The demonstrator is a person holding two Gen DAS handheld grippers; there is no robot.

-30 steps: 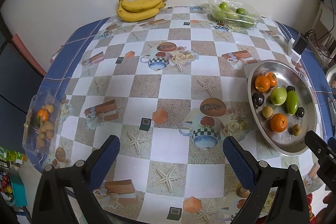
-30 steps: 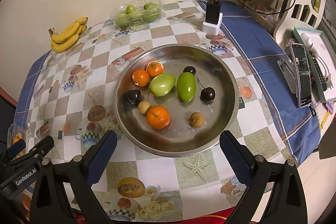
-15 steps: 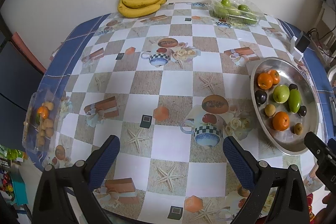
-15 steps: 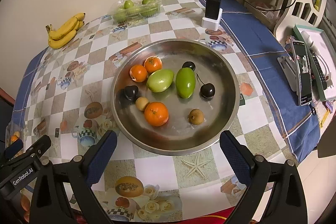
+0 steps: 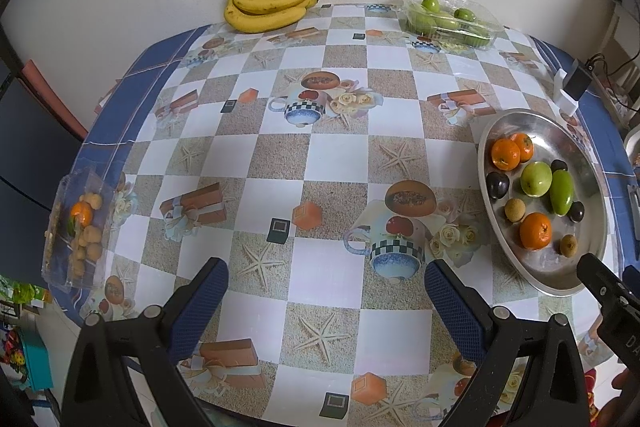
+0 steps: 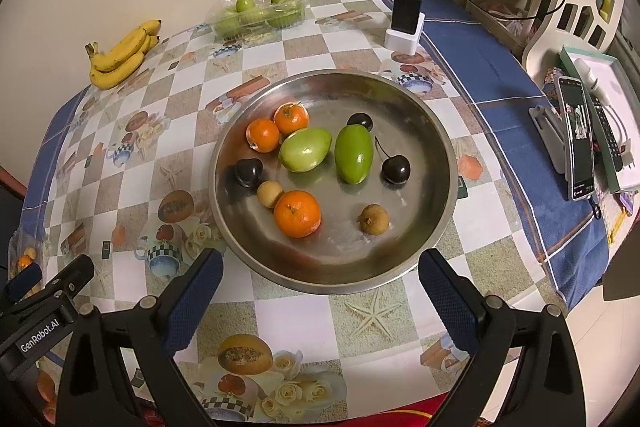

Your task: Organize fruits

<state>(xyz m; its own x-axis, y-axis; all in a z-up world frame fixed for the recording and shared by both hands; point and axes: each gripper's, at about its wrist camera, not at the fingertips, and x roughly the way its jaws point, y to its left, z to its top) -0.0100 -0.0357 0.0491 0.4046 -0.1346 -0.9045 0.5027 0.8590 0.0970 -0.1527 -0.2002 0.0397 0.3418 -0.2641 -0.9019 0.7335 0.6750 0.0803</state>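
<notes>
My right view alone: black smartphone on stand (image 6: 578, 139); left alone: clear longan box (image 5: 76, 227). Left gripper (image 5: 326, 297) reads "GenRobot.AI"; right gripper (image 6: 320, 285), both agape, empty

A home: patterned tablecloth (image 5: 320, 155), bananas (image 5: 272, 5), charging phone (image 6: 578, 139).
</notes>
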